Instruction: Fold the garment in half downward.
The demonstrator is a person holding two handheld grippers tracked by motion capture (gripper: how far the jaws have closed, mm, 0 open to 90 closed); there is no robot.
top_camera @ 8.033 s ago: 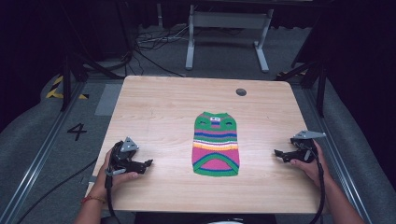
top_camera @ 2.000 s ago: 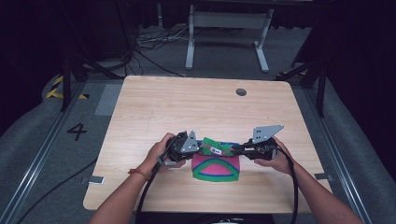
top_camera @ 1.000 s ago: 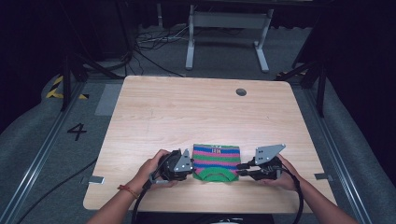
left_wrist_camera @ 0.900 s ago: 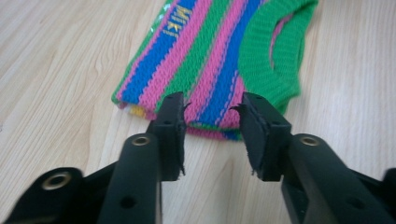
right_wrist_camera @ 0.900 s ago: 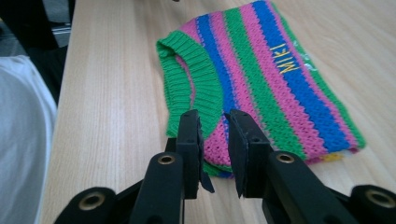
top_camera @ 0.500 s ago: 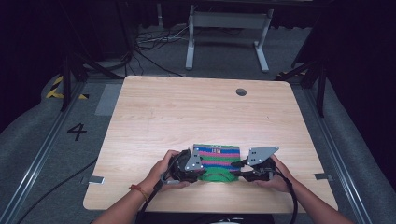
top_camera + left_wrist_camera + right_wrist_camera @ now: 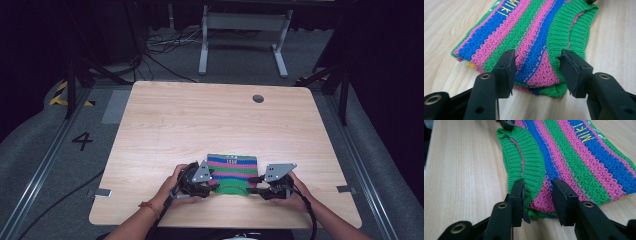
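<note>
Striped knitted sweater (image 7: 232,172) (folded) lies low centre on my table (image 7: 210,120), left gripper (image 7: 212,186) and right gripper (image 7: 252,190) both just opening, jaws parted, cloth between them unpinched.

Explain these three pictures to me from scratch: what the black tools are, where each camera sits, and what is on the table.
No robot here: a person holds a two-jaw hand tool in each hand. The high view looks down on a wooden table. On it lies a striped knitted garment, folded in half. The left gripper and right gripper sit at its near corners. The other two pictures come from cameras riding on the grippers, looking along their black jaws. Both pairs of jaws have just been opening; each straddles a folded corner, pads apart, so nothing is gripped now.
</note>
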